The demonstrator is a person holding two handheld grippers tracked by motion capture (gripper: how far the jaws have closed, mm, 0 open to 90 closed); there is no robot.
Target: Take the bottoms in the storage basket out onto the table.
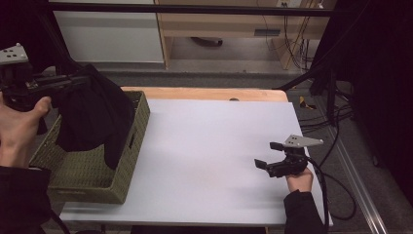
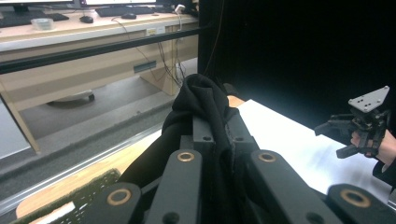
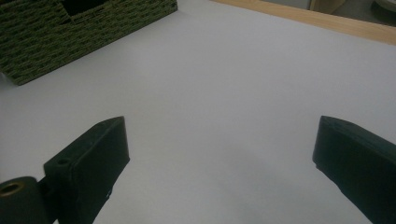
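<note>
The desk (image 1: 209,146) carries a green woven basket (image 1: 83,170) at its left edge. A black cloth (image 1: 95,117) hangs over the basket, pinched in the left hand-held gripper (image 1: 73,83) — jaws closed on its bunched top. The right hand-held gripper (image 1: 270,155) rests low over the desk's right side, jaws spread wide, empty.

text: none legible | labels: none legible | numbers: none legible
</note>
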